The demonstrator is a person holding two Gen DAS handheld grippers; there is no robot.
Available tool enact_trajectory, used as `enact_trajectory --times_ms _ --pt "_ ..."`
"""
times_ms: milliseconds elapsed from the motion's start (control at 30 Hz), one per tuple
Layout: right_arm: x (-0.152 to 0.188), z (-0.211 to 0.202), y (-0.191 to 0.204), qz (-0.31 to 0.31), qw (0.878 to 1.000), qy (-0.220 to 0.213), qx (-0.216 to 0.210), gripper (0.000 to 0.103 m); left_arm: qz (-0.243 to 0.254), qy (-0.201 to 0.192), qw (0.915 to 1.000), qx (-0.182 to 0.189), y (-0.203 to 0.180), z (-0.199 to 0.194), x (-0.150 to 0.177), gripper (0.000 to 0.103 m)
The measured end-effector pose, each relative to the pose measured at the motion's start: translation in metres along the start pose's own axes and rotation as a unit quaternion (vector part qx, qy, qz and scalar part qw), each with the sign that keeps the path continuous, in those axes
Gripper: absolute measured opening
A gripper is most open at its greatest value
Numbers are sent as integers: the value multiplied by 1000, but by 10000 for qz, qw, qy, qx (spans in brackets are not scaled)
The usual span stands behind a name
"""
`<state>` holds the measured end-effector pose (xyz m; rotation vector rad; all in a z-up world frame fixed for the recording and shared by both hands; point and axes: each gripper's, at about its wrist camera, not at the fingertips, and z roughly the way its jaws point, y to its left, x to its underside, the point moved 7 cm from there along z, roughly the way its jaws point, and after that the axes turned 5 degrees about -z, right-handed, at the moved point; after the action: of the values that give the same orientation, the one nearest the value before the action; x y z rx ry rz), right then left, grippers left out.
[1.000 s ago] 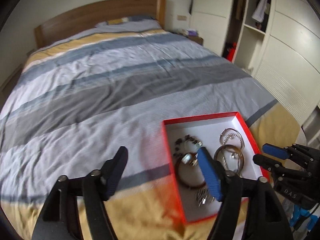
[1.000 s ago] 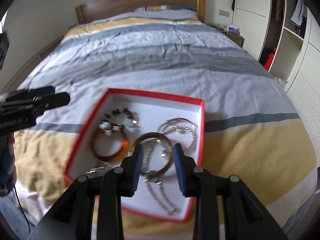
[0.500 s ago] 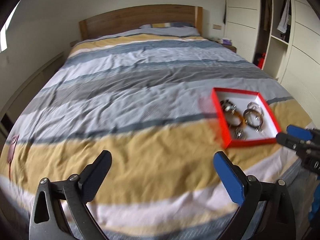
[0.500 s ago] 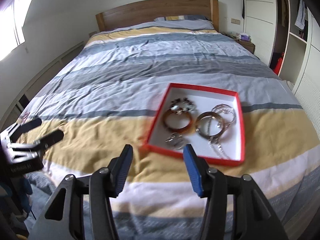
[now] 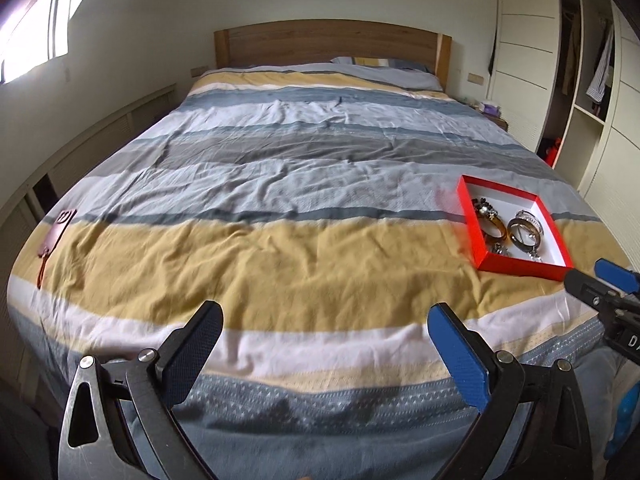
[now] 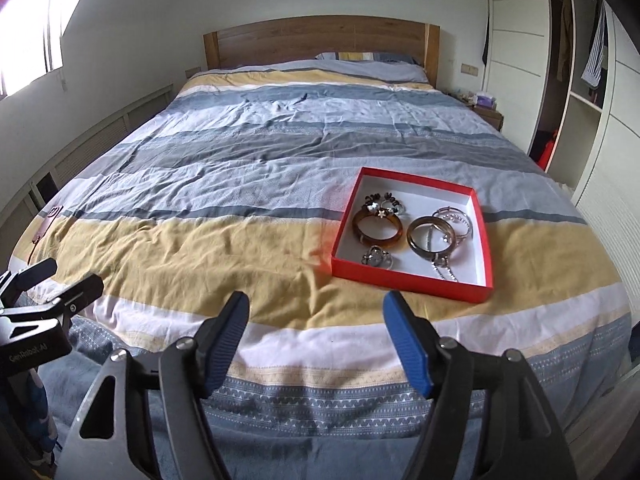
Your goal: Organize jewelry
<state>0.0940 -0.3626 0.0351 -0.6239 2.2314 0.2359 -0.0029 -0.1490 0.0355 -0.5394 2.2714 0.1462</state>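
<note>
A red box [image 6: 408, 278] with a white inside lies on the striped bed near its foot, and it also shows in the left wrist view [image 5: 520, 267]. In it lie an amber bangle [image 6: 377, 230], a grey-brown bangle [image 6: 431, 237], a dark beaded bracelet [image 6: 382, 201], silver bangles [image 6: 460, 220] and a small watch [image 6: 376, 259]. My right gripper [image 6: 316, 314] is open and empty, at the bed's foot short of the box. My left gripper [image 5: 325, 326] is open and empty, far left of the box.
The bed [image 5: 280, 184] has a striped duvet and a wooden headboard [image 5: 332, 46]. A brown leather strap [image 5: 54, 236] lies at the bed's left edge. White wardrobes [image 6: 516, 52] with open shelves stand on the right. A nightstand [image 6: 486, 110] is beside the headboard.
Both grippers have pulled back from over the box to the foot of the bed. The right gripper's jaws have opened wider. The box and jewelry have not moved.
</note>
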Motion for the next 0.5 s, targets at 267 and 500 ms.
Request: enact_trajectory --times_ms 267,500 --pt "2 -6 8 -114 9999 -99 81 69 -96 -65 9999 -105 6 -7 10 102" --pt "7 -5 1 -16 9997 -70 228 69 39 -181 9992 -359 4 -8 12 102"
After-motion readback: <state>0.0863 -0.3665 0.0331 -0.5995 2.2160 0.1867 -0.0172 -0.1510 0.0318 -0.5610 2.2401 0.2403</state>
